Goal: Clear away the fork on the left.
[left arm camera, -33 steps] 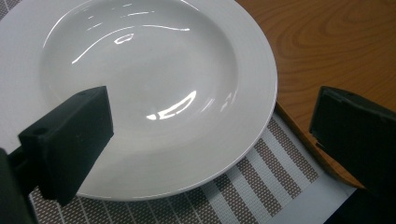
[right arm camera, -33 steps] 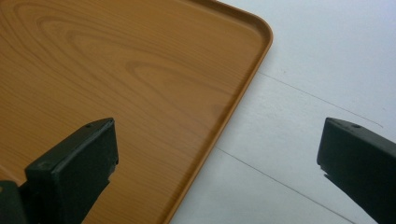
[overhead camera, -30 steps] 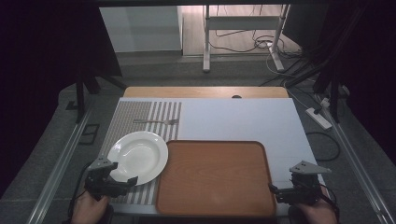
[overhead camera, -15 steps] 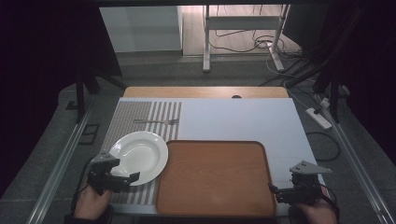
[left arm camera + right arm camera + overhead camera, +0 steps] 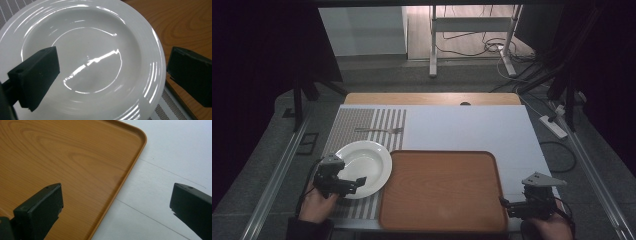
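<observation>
White plate (image 5: 364,167) on the striped placemat (image 5: 357,127), near the table's left front, its right rim just beside or touching the left edge of the wooden tray (image 5: 442,192); which of the two, not clear from the high view. Shallow and glossy, empty, with a wide rim catching streaks of light in the left gripper view (image 5: 90,60). Left gripper (image 5: 353,183) over the plate's near-left rim, held in the person's left hand (image 5: 317,205), jaws spread wide and gripping nothing: in its own view (image 5: 110,85), one jaw over the plate's inner slope, the other beyond the rim above the tray's edge (image 5: 190,30), so the plate's rim between them. No contact with the plate discernible. Fork (image 5: 379,130) farther back on the placemat, lying crosswise, well apart from the plate. Right gripper (image 5: 507,205) at the tray's front right corner, held in the right hand (image 5: 552,227), likewise released and empty: in its own view (image 5: 116,207), one jaw above the tray's wood-grain surface (image 5: 62,157), the other above the white table cover (image 5: 175,152), straddling the tray's raised right edge. Tray bare, flat on the white cover.
</observation>
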`<state>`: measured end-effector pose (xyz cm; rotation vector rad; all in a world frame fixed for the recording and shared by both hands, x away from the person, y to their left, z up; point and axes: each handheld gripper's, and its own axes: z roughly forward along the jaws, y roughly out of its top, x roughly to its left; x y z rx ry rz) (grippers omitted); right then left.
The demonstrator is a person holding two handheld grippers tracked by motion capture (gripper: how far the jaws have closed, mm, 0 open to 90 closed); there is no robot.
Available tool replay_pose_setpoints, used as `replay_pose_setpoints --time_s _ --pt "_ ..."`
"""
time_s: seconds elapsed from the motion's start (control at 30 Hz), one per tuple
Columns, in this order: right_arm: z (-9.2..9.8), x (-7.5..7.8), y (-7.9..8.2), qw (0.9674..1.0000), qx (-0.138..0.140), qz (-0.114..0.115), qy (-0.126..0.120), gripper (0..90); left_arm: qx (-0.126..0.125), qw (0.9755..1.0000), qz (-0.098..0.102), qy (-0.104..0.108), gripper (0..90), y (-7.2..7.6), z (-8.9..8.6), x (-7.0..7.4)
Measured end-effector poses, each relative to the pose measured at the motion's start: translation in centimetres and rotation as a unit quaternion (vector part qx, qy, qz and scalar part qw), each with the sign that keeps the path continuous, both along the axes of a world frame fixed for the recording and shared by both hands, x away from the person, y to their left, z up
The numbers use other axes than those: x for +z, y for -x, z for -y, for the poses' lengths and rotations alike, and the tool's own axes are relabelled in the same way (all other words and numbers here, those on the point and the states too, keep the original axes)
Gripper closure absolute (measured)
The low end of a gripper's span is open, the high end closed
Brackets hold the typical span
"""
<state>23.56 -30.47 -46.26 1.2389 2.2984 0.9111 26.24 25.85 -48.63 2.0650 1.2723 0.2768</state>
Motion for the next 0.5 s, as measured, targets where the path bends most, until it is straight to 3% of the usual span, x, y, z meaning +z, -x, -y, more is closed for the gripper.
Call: replay_pose_setpoints --time_s 0.37,0.5 --pt "0.0 0.0 0.0 1.0 0.001 -0.002 0.003 0.0 0.0 1.0 -0.007 -0.006 0.0 -2.3 0.2 -0.2" --pt "0.0 0.0 0.0 1.0 0.002 -0.002 0.003 0.0 0.006 0.9999 -0.013 0.001 0.0 -3.2 0.2 -0.3"
